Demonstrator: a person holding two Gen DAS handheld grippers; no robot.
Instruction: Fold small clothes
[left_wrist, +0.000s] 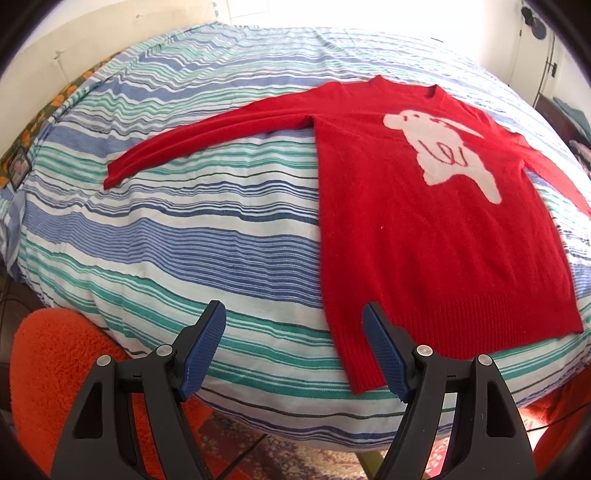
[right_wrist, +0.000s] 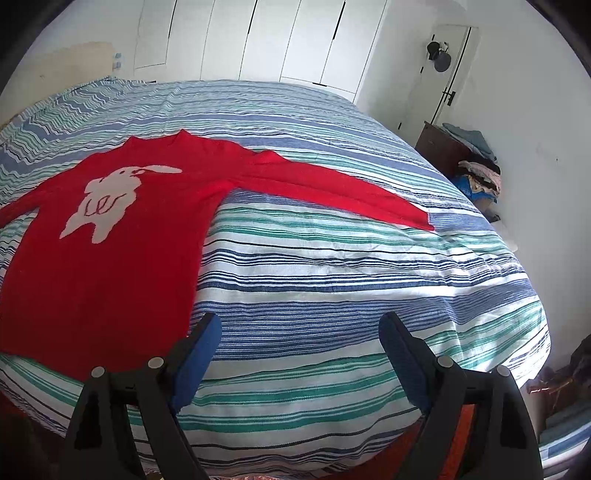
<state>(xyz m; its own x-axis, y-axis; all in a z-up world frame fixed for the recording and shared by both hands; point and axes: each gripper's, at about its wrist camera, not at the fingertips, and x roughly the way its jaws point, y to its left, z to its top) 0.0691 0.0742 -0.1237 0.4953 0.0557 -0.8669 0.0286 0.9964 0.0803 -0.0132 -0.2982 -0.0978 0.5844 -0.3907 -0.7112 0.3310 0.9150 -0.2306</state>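
Note:
A red sweater (left_wrist: 424, 229) with a white animal figure lies flat and face up on a striped bed cover (left_wrist: 184, 229), both sleeves spread out. My left gripper (left_wrist: 293, 314) hovers open over the near edge of the bed, just left of the sweater's lower left hem corner, with nothing between its blue pads. In the right wrist view the sweater (right_wrist: 110, 258) fills the left side, its sleeve (right_wrist: 332, 192) reaching right. My right gripper (right_wrist: 299, 325) stands open above the bed cover (right_wrist: 332, 277), just right of the hem's right corner, holding nothing.
An orange fluffy rug (left_wrist: 55, 369) and a patterned carpet lie on the floor below the bed edge. White wardrobe doors (right_wrist: 258, 40) stand behind the bed. A dark cabinet with piled clothes (right_wrist: 476, 166) stands at the far right by a door.

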